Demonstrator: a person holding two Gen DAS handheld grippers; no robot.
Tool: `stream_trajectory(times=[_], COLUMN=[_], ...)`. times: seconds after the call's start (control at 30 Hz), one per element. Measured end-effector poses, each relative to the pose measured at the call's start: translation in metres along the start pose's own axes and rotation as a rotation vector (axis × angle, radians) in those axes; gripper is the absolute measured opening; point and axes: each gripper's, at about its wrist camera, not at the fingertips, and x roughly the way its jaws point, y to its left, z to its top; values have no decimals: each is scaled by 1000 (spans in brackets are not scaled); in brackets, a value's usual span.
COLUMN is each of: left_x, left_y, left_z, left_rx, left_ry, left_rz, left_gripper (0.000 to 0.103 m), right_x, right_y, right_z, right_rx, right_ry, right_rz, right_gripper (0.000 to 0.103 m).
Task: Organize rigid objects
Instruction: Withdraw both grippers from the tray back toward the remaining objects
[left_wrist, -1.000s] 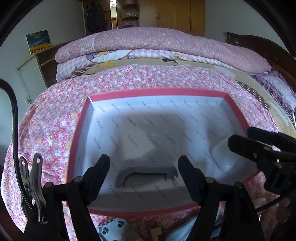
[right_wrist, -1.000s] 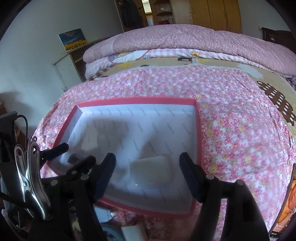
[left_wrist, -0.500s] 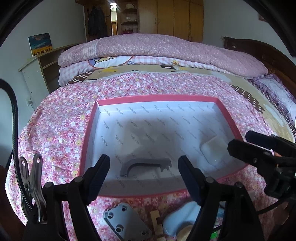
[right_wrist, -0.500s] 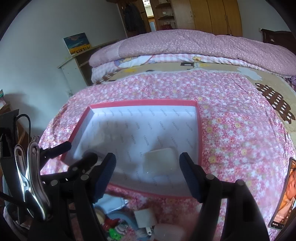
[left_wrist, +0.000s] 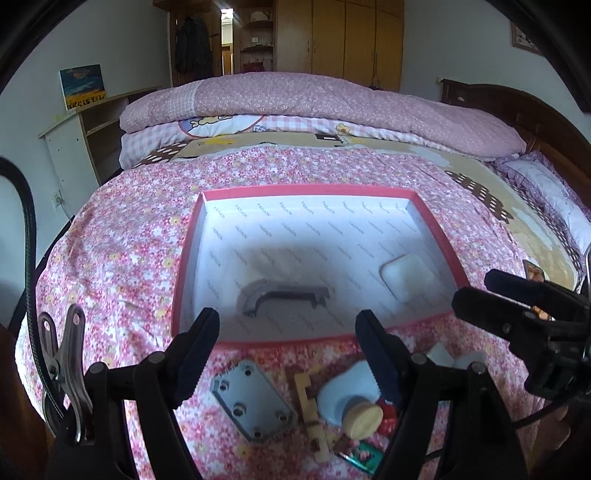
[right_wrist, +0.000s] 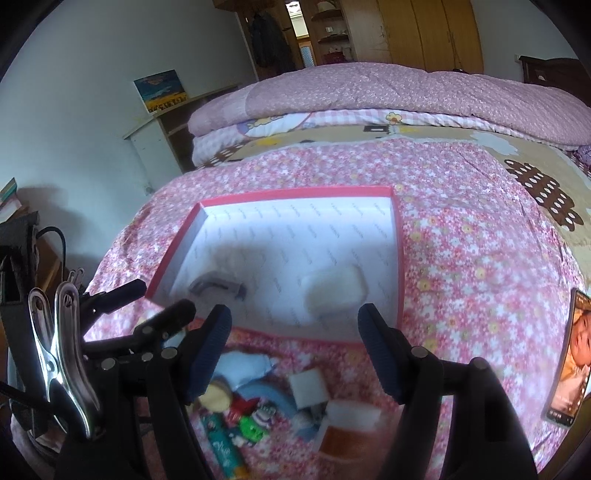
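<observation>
A red-rimmed white box (left_wrist: 207, 195) (right_wrist: 295, 192) lies on the flowered bedspread. Inside it rest a grey curved metal bracket (left_wrist: 280, 299) (right_wrist: 216, 284) and a white rounded case (left_wrist: 408, 275) (right_wrist: 334, 290). My left gripper (left_wrist: 288, 354) is open and empty, hovering over the box's near rim. My right gripper (right_wrist: 295, 347) is likewise open and empty, just right of the left one. Loose items lie in front of the box: a grey metal plate with holes (left_wrist: 255, 402), a wooden piece (left_wrist: 310, 406), a pale blue bottle with a cork (left_wrist: 351, 398) (right_wrist: 216, 397), a white cube (right_wrist: 308, 386).
Small toys and a green packet (right_wrist: 225, 446) crowd the near bedspread. A photo card (right_wrist: 570, 365) lies at the right. Folded pink quilts (left_wrist: 314, 107) fill the bed's far side, with a shelf unit (left_wrist: 85, 136) at the left and wardrobes behind.
Both grippers have drawn back from over the box, still open. The box now sits farther off, and the loose items in front of it have come into view.
</observation>
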Motion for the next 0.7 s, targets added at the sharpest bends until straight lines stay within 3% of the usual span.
stream_trajectory(times=[0.7], left_x=[-34], left_y=[4], left_z=[-39], left_rx=[-23], left_ry=[0], left_rz=[-21], left_gripper=[80], right_x=[-28], right_y=[4], right_z=[-43], right_rx=[11], right_ry=[9], right_rz=[2], right_gripper=[73])
